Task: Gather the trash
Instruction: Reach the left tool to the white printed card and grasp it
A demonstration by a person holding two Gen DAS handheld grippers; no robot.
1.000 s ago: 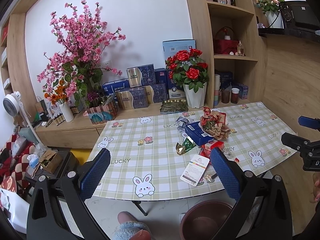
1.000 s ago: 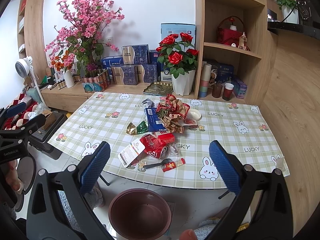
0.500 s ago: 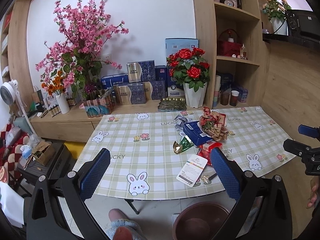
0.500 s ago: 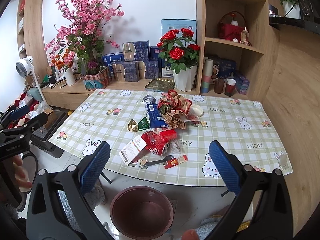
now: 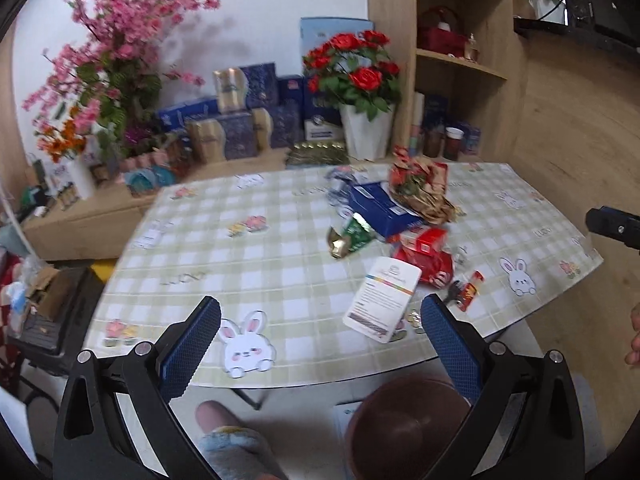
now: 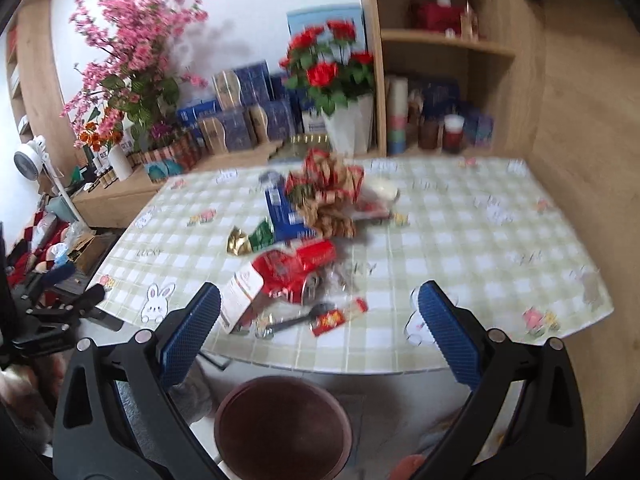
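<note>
Trash lies in a pile on the checked tablecloth: a white card, red wrappers, a blue box, a green-gold wrapper and a crumpled red-gold bow. The pile also shows in the right wrist view, with the red wrappers and a small red packet by a spoon. A brown bin stands on the floor below the table edge. My left gripper and right gripper are open and empty, near the front edge.
A sideboard at the back holds a pink blossom arrangement, blue boxes and a red rose vase. Wooden shelves and a wood wall stand at the right. A slippered foot is on the floor.
Both grippers have moved closer to the table and tilted down; the trash pile now looks larger in both views. Both stay open and empty.
</note>
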